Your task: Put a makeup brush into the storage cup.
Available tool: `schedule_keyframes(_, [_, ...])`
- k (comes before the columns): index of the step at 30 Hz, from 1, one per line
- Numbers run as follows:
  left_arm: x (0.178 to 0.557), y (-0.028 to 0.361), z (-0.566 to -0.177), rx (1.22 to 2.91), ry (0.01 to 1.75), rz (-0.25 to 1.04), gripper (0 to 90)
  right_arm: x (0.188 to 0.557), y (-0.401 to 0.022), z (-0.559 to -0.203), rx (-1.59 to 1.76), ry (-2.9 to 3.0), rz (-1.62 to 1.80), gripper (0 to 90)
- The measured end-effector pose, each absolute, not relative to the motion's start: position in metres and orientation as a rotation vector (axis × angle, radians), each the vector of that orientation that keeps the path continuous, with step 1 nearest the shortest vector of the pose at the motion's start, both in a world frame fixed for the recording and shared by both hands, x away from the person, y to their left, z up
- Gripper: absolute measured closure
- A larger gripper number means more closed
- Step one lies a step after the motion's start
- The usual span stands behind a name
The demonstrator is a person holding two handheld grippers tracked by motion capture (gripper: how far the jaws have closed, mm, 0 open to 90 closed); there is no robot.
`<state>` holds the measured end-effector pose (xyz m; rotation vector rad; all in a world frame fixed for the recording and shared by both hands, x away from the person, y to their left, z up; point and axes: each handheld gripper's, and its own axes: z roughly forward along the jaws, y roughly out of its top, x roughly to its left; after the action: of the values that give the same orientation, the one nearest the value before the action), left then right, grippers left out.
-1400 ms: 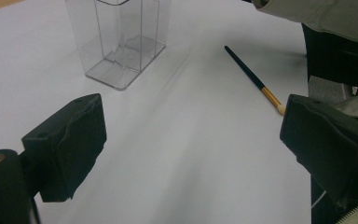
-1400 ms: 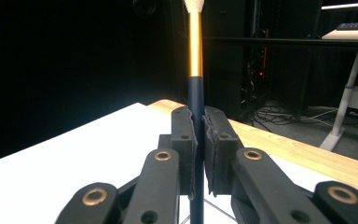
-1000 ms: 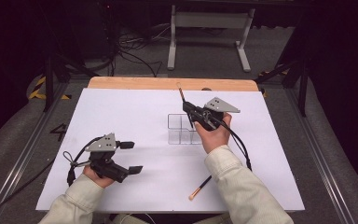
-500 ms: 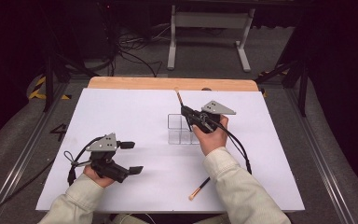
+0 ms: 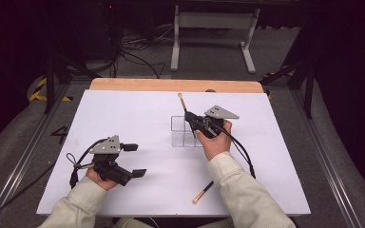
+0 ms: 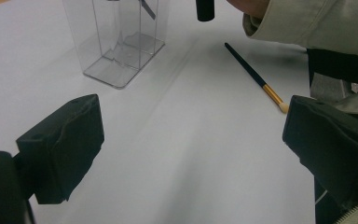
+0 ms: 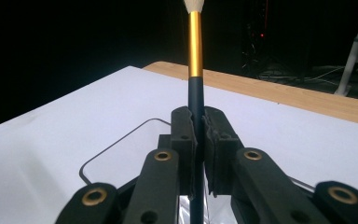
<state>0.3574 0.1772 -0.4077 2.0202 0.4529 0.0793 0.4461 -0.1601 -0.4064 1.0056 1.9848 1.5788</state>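
Note:
My right gripper [image 5: 191, 119] is shut on a dark-handled brush [image 5: 182, 102] with a gold ferrule and a pale tip, held slanting upward over a clear divided box [image 5: 180, 137]. In the right gripper view the jaws [image 7: 196, 128] clamp the brush [image 7: 195, 51] by its handle, with the box's rim [image 7: 114, 145] just beneath. A second brush [image 5: 203, 191] lies flat on the white table near the front edge, beside the right sleeve. My left gripper [image 5: 134, 160] rests at front left, wide open with nothing in it. The left gripper view shows that same second brush [image 6: 254, 75] and the clear box [image 6: 121, 42].
The white board [image 5: 123, 114] covers the table, with a wooden strip [image 5: 171, 85] along its far edge. A metal stand [image 5: 209, 28] and cables lie on the floor beyond. The right sleeve [image 6: 317, 23] shows at the top right of the left gripper view.
The right gripper with its brush has edged slightly lower and nearer the clear box. The left gripper has stayed where it was.

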Motion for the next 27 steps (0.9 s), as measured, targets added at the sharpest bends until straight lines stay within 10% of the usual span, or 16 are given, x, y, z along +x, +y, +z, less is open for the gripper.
schedule_keyframes(12, [0.359,0.181,-0.408,2.006,0.459,0.077,5.0,0.421,-0.177,-0.376,0.972,1.859,1.653,56.1])
schedule_keyframes(27, [0.356,0.187,-0.407,1.999,0.476,0.094,4.9,0.381,-0.216,-0.345,0.840,2.007,1.650,44.4])
